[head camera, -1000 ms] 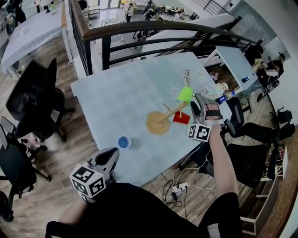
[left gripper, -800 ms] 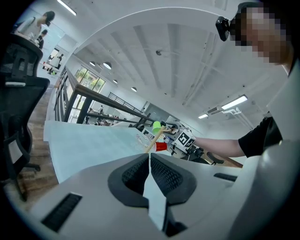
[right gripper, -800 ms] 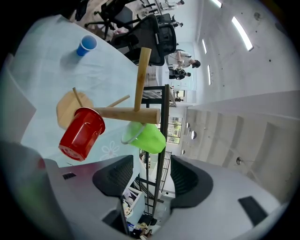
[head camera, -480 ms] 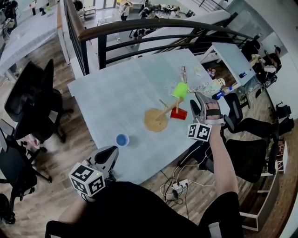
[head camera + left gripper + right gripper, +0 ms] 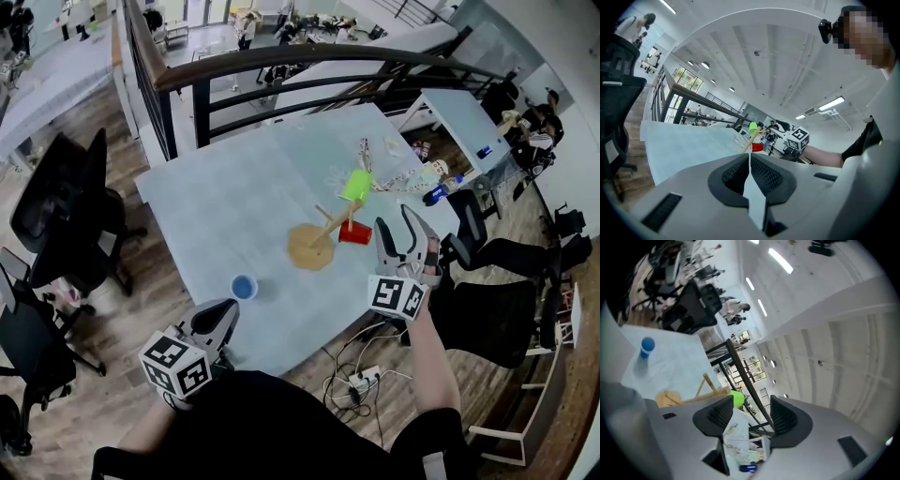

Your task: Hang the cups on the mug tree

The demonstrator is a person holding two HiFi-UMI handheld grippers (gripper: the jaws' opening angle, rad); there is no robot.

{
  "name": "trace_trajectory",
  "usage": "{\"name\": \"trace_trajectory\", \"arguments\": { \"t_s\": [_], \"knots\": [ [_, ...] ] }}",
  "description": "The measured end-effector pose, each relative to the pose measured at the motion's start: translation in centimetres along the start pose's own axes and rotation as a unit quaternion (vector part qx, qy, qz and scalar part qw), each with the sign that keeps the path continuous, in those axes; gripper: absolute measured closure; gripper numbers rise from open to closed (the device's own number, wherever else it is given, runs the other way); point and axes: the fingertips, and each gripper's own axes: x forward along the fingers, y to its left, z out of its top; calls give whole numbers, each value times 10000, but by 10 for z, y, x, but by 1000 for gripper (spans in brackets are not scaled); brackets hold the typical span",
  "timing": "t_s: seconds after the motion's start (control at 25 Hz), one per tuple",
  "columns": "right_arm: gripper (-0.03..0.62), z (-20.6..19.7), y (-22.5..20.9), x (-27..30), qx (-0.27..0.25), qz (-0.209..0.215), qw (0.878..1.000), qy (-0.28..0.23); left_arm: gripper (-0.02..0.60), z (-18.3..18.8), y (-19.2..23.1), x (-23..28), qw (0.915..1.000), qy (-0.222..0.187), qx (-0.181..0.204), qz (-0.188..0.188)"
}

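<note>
The wooden mug tree (image 5: pixel 321 236) stands near the right edge of the pale table (image 5: pixel 220 192). A green cup (image 5: pixel 355 186) hangs near its top and a red cup (image 5: pixel 355 233) on a lower peg. A blue cup (image 5: pixel 245 286) stands upright on the table, in front of my left gripper (image 5: pixel 223 311), which is shut and empty near the front edge. My right gripper (image 5: pixel 395 219) hovers just right of the red cup, open, clear of it. In the right gripper view the green cup (image 5: pixel 737 398) and the tree (image 5: pixel 696 396) show beyond the open jaws, with nothing between them.
Small clutter and a printed sheet (image 5: pixel 403 178) lie at the table's far right corner. A dark railing (image 5: pixel 281 70) runs behind the table. Office chairs (image 5: pixel 66 202) stand on the left and to the right (image 5: pixel 497 314); a power strip and cables (image 5: pixel 361 380) lie on the floor.
My right gripper has drawn back from the red cup toward the person and rolled about its own axis. The red cup stays on its peg. The left gripper has kept still.
</note>
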Motion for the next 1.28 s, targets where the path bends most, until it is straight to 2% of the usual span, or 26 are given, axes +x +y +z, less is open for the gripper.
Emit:
{"name": "trace_trajectory", "arguments": {
  "t_s": [0.08, 0.24, 0.32, 0.36, 0.44, 0.52, 0.68, 0.72, 0.8, 1.04, 1.12, 1.28],
  "knots": [
    [326, 2, 10, -19, 761, 107, 9970, 11, 557, 0, -1, 0, 10000, 3, 5, 6],
    [340, 12, 34, -48, 1696, 380, 9848, -1, 557, -2, -4, 0, 10000, 17, 15, -5],
    [386, 22, 39, -59, 2220, 474, 9738, -133, 557, 1, -8, 0, 10000, -49, 35, -79],
    [413, 26, 41, -65, 2581, 535, 9645, -190, 558, 3, -11, 1, 9999, -107, 46, -125],
    [484, 32, 48, -77, 3384, 711, 9380, -245, 557, 7, -15, 1, 9996, -201, 82, -190],
    [503, 37, 56, -88, 4126, 887, 9060, -317, 557, 9, -20, 2, 9994, -234, 116, -233],
    [517, 45, 70, -109, 5386, 1145, 8336, -432, 557, 8, -26, 3, 9991, -227, 106, -339],
    [521, 47, 74, -113, 5568, 1220, 8204, -452, 558, 8, -27, 4, 9991, -219, 108, -357],
    [528, 50, 82, -117, 5798, 1396, 8014, -464, 558, 7, -30, 5, 9989, -199, 128, -411],
    [545, 56, 102, -125, 6225, 1765, 7614, -399, 558, 9, -42, 10, 9972, -177, 317, -648],
    [548, 61, 109, -127, 6265, 1891, 7549, -438, 558, 10, -43, 11, 9973, -155, 347, -628],
    [548, 74, 124, -133, 6236, 2144, 7503, -464, 558, 7, -43, 11, 9974, -105, 376, -604]
  ]
}}
